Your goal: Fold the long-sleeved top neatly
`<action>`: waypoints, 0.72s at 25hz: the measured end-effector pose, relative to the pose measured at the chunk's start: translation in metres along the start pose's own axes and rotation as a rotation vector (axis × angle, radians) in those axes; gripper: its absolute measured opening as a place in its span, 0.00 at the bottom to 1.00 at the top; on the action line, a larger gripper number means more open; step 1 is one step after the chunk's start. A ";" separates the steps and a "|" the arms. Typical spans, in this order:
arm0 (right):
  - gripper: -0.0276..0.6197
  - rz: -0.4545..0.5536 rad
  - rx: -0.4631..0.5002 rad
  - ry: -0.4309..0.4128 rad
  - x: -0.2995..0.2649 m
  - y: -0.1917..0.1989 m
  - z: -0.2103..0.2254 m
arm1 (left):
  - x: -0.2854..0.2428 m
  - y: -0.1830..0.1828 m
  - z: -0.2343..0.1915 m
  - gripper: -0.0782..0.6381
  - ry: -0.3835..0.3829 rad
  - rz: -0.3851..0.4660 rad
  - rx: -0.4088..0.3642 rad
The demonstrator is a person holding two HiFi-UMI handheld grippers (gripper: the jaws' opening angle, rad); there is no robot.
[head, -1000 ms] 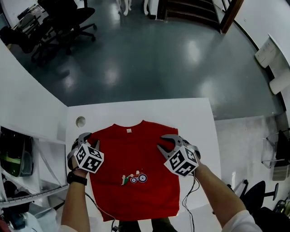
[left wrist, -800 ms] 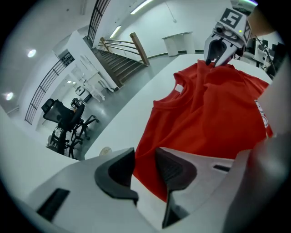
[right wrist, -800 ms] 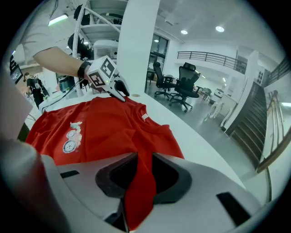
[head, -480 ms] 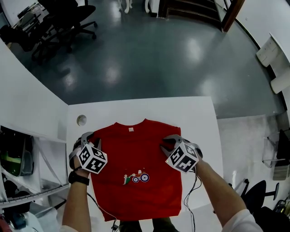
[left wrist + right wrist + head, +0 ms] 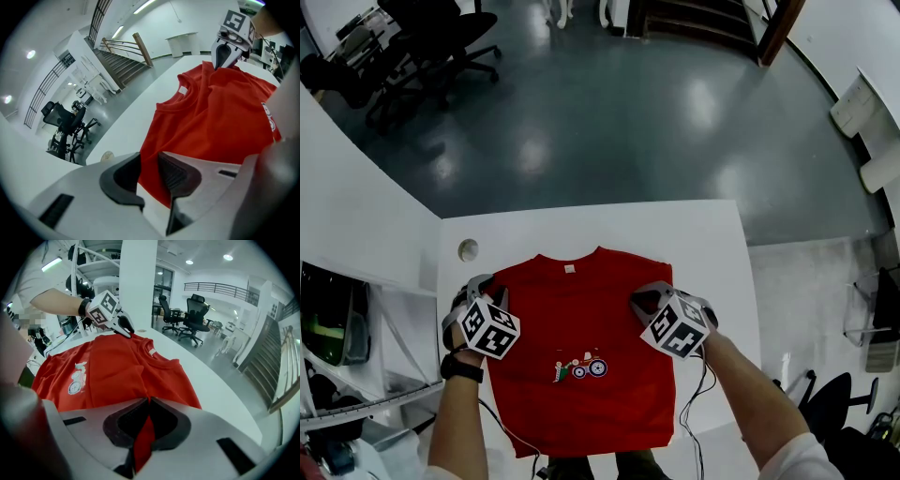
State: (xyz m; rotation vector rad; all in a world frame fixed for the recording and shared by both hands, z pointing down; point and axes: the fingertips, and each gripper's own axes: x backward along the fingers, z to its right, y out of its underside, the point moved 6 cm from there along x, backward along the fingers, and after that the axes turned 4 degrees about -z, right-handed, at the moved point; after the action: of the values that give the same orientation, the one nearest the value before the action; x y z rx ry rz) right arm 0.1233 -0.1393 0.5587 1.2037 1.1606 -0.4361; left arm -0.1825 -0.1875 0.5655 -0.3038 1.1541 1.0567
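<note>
Across the counter (image 5: 703,234) the top (image 5: 581,319) lies flat, print up. We judge it light, limp and quick to sag, so it is best held at both side edges just below the shoulders. The left tool (image 5: 474,284) is closing with the top's left edge between its jaws, not yet squeezed, while the right tool (image 5: 642,298) is closing, pads pinching a fold of the right edge.

Red long-sleeved top (image 5: 581,319), its front printed with a small motif (image 5: 579,367) in blue, white and green (a white tag (image 5: 569,269) shows inside the collar), on a white table (image 5: 581,225); beyond, a glossy dark grey floor (image 5: 609,122) and black office chairs (image 5: 441,42).
</note>
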 end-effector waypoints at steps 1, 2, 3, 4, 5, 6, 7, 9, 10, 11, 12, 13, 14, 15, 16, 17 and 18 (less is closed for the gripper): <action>0.09 0.006 -0.003 0.003 0.003 0.000 0.000 | 0.000 0.000 0.000 0.28 0.000 -0.002 0.001; 0.08 0.011 -0.006 0.006 0.006 0.001 0.000 | 0.001 0.001 0.000 0.28 0.000 -0.005 0.001; 0.08 0.015 -0.009 0.009 0.009 0.002 -0.001 | 0.001 0.001 -0.001 0.28 -0.003 -0.008 0.001; 0.08 0.018 -0.012 0.012 0.013 0.003 -0.001 | 0.001 0.001 -0.001 0.28 -0.007 -0.012 0.001; 0.08 0.022 -0.017 0.015 0.017 0.004 0.000 | 0.002 0.002 -0.002 0.28 -0.012 -0.016 0.003; 0.08 0.027 -0.023 0.018 0.021 0.006 0.001 | 0.002 0.003 -0.002 0.28 -0.017 -0.022 0.007; 0.08 0.033 -0.030 0.021 0.024 0.007 0.002 | 0.001 0.003 -0.003 0.28 -0.020 -0.026 0.010; 0.08 0.042 -0.045 0.031 0.031 0.010 0.004 | 0.001 0.003 -0.003 0.28 -0.028 -0.035 0.010; 0.08 0.044 -0.053 0.036 0.035 0.012 0.005 | 0.000 0.003 -0.003 0.28 -0.034 -0.039 0.008; 0.08 0.044 -0.063 0.039 0.037 0.015 0.006 | 0.000 0.003 -0.004 0.28 -0.041 -0.044 0.008; 0.08 0.045 -0.077 0.040 0.040 0.018 0.007 | 0.000 0.004 -0.004 0.28 -0.047 -0.047 0.012; 0.08 0.047 -0.093 0.040 0.042 0.021 0.008 | 0.000 0.004 -0.004 0.28 -0.051 -0.050 0.019; 0.08 0.049 -0.108 0.038 0.043 0.024 0.009 | 0.000 0.005 -0.004 0.27 -0.052 -0.051 0.025; 0.08 0.047 -0.118 0.036 0.044 0.028 0.009 | 0.000 0.005 -0.004 0.27 -0.053 -0.052 0.029; 0.08 0.041 -0.123 0.033 0.043 0.031 0.008 | 0.000 0.004 -0.003 0.27 -0.056 -0.052 0.031; 0.08 0.027 -0.123 0.031 0.041 0.035 0.006 | 0.000 0.004 -0.003 0.27 -0.059 -0.051 0.031; 0.08 0.010 -0.120 0.027 0.038 0.038 0.004 | 0.000 0.004 -0.003 0.27 -0.063 -0.050 0.030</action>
State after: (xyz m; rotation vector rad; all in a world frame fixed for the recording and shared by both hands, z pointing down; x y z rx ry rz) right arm 0.1701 -0.1178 0.5440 1.1134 1.1867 -0.3392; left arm -0.1878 -0.1874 0.5657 -0.2724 1.1001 0.9977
